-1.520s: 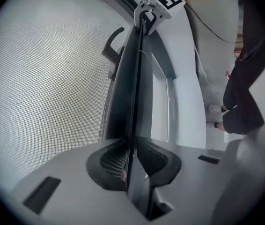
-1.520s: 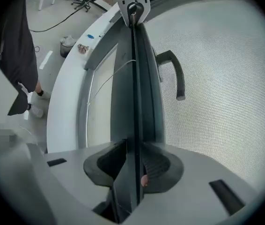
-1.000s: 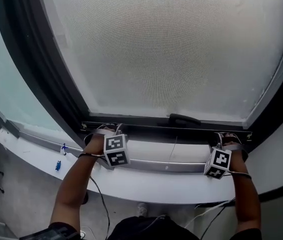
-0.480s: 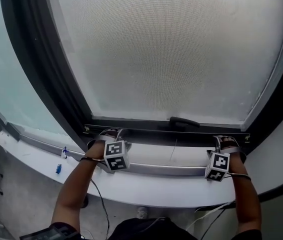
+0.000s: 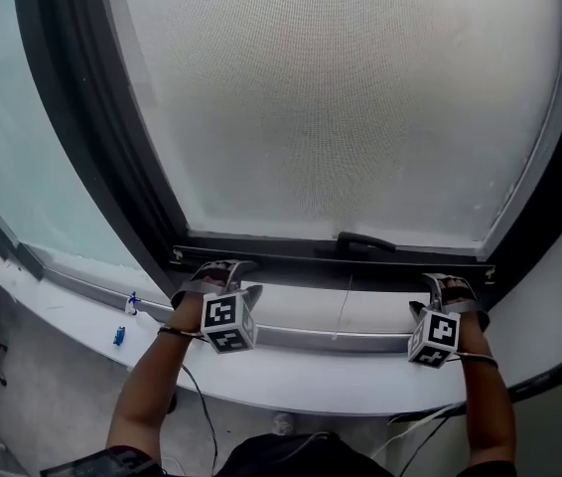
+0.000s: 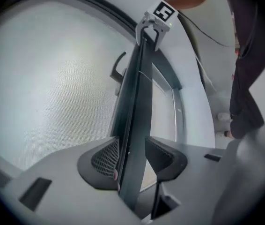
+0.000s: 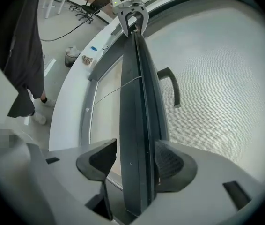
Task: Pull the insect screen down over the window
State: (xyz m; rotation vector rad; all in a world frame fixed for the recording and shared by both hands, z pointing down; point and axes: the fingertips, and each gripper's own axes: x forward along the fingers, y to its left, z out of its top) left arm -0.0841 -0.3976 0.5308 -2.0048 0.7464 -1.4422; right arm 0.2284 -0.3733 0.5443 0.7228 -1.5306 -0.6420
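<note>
Insect screen [image 5: 341, 107] mesh covers almost the whole opening inside the dark window frame [image 5: 92, 157]. Its bottom bar [image 5: 331, 253] sits low, just above the white sill [image 5: 291, 371].

1. Left gripper [image 5: 226, 276], at the left end of the bar: the jaws have just been opening and now stand released. The bar [image 6: 135, 125] runs between them. The mesh-side pad [image 6: 105, 157] lies against or just beside it, and the other pad is clear of it.
2. Right gripper [image 5: 447, 288], at the right end: its jaws have also just been opening and are released. The bar [image 7: 137, 116] runs between them, near the mesh-side pad [image 7: 170, 165].
3. A handle [image 5: 365, 239] sits mid-bar on the far side. A pale strip shows between the bar and the metal rail [image 5: 331, 336] near the sill.

Cautions (judgement):
- With neither grip clamped, a spring-loaded screen may run back up if the bar is not latched.
- Whether the bar is latched cannot be seen.
- Drawing a gripper away while a pad rubs the bar may drag that end and set the bar askew.
</note>
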